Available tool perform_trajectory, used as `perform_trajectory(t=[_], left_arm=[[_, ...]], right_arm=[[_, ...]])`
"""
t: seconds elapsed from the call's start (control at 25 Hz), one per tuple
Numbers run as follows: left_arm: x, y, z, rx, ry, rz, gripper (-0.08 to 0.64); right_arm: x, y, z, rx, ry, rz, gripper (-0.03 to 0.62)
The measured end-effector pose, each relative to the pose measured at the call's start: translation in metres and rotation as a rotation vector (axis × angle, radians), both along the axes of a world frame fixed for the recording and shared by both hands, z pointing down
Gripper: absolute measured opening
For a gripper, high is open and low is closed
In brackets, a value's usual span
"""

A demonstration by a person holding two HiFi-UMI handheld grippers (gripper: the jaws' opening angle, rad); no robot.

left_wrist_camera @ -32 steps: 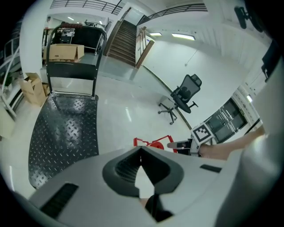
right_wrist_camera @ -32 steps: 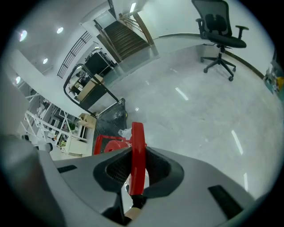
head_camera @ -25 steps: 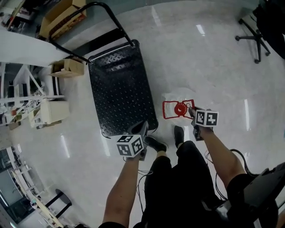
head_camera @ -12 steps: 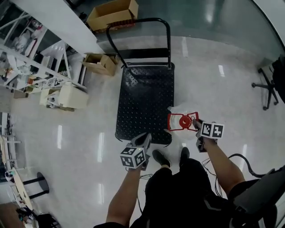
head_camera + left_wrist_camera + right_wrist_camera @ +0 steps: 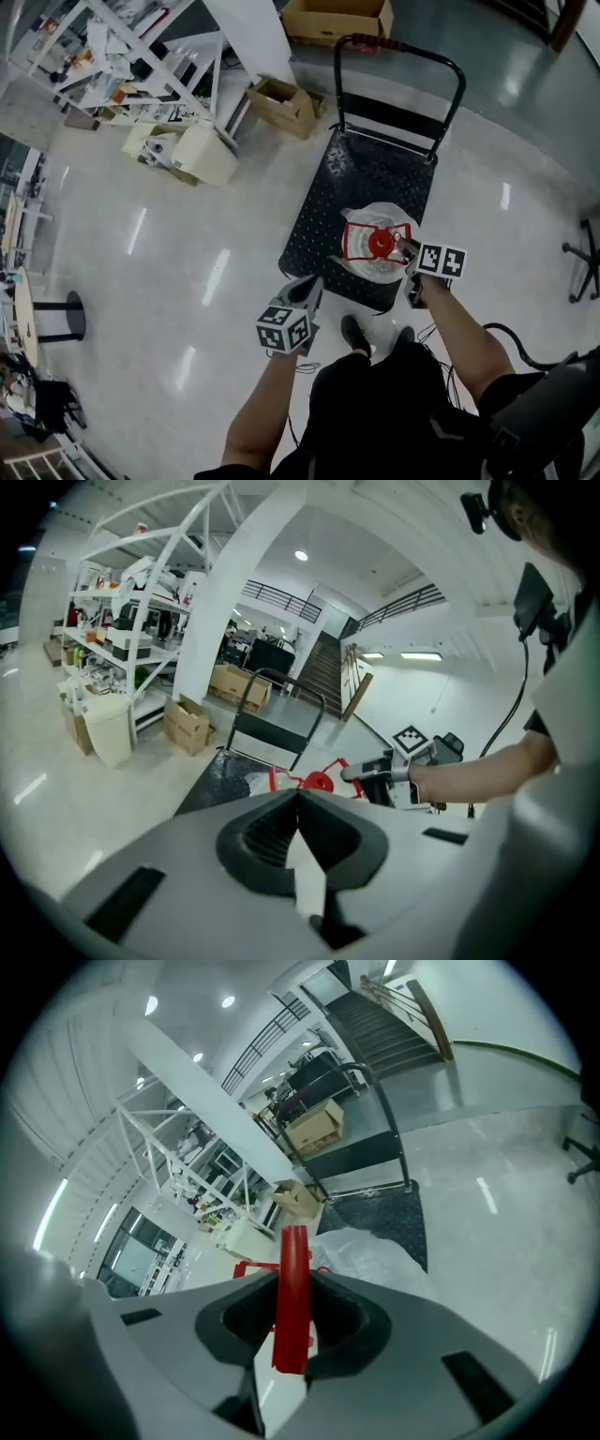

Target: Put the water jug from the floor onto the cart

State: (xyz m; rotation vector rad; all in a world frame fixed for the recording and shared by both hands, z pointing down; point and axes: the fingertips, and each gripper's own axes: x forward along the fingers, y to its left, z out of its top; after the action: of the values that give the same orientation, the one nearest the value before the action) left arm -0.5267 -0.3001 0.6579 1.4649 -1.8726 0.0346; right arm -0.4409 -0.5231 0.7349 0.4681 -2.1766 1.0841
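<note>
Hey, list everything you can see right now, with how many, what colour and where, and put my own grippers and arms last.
black metal platform cart: one, black, centre floor, handle at far end.
clear water jug with red handle: one, clear and red, over the cart's near end.
brown cardboard boxes: two, brown, on the floor beyond the cart.
white metal shelving rack: one, white, upper left.
cream bin: one, cream, beside the rack.
black office chair: one, black, right edge.
left gripper: one, grey, jaws together, empty.
right gripper: one, grey, clamped on the jug's red handle.
forearms: two, bare, bottom.
</note>
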Motion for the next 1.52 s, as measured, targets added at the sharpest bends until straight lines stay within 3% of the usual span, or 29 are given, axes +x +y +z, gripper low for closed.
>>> perform_trajectory(t=[0.32,0.64,0.92,1.16,1.4,1.52], left_arm=[[-0.059,0.084,-0.010,0.002,-0.010,-0.145,0.002],[-0.081,0.140,0.003,-0.027,0.006,-0.236,0.002],[-0.080,0.145,0.014,-0.021,0.040,-0.248,0.002],[-0.073,0.121,0.011,-0.010,0.048,-0.204,0.002],[-0.062,0.099,0.003,-0.024,0.026,-0.161,0.002],[-0.058,0.088,-0.004,-0.017,0.010,-0.146,0.002]], right_arm=[[-0.129,0.083,0.016,-0.049,0.005,-0.130,0.084],[-0.200,0.121,0.033,-0.052,-0.032,-0.205,0.084],[-0.183,0.097,0.040,-0.011,0.009,-0.190,0.084],[-0.154,0.056,0.052,-0.007,0.042,-0.089,0.084],[-0.139,0.043,0.063,0.008,0.044,-0.115,0.084],[-0.129,0.035,0.059,0.021,0.032,-0.127,0.143]])
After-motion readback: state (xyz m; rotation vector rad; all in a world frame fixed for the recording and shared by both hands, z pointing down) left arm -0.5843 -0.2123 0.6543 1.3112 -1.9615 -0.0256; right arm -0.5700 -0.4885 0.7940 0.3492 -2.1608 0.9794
